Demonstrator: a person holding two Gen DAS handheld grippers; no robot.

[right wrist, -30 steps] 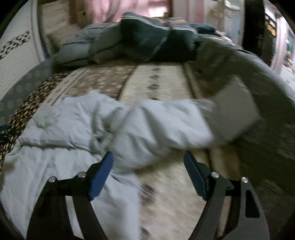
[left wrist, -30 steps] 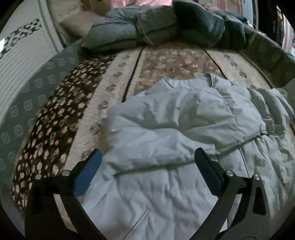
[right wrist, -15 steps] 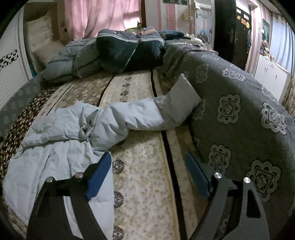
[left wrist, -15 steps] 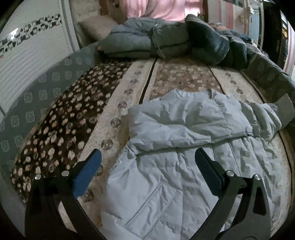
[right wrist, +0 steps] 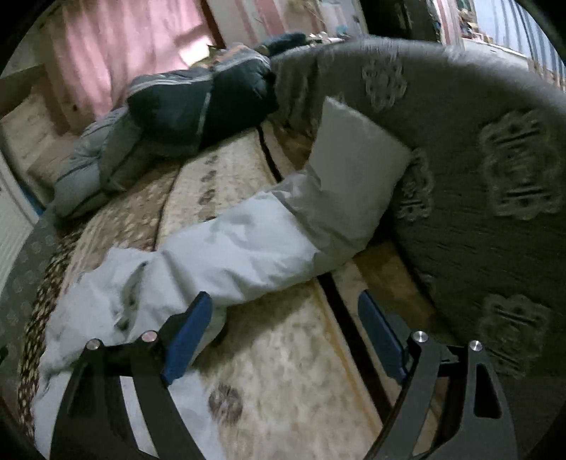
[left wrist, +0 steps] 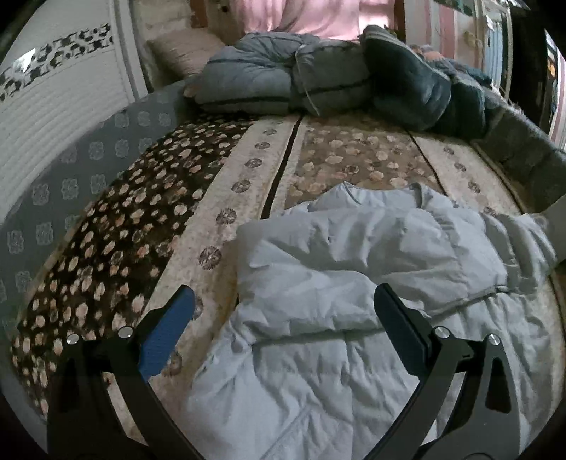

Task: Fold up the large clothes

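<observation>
— One pale blue padded jacket [left wrist: 353,283] on the bed, and that's the only garment laid out for folding right now. It sits on the flowered bedspread [left wrist: 247,170], toward the right half from the left wrist view.

— And the grippers, two of them?

— Two. The left gripper [left wrist: 283,318] hovers over the jacket's near part, jaws spread wide, nothing pinched; one blue pad hangs over bare bedspread, the other over the cloth.

— The right one?

— The right gripper [right wrist: 284,331] has its jaws spread wide too, nothing between them but bedspread. Its left finger is just beside the jacket's body.

— How many sleeves can you count?

— One stretched out clearly: the sleeve [right wrist: 254,247] runs away from the body toward the grey blanket [right wrist: 477,177] at the bed's edge, its lighter cuff [right wrist: 353,159] lying up against that blanket. The other side looks folded across the chest, but I cannot tell exactly where that sleeve ends.

— Anything else on the bed?

— A heap of bedding at the far end: one grey-blue quilt [left wrist: 269,81] and one dark one [left wrist: 417,88] touching it, plus one pillow [left wrist: 184,53] behind. Pink curtain [left wrist: 311,14] beyond.
</observation>
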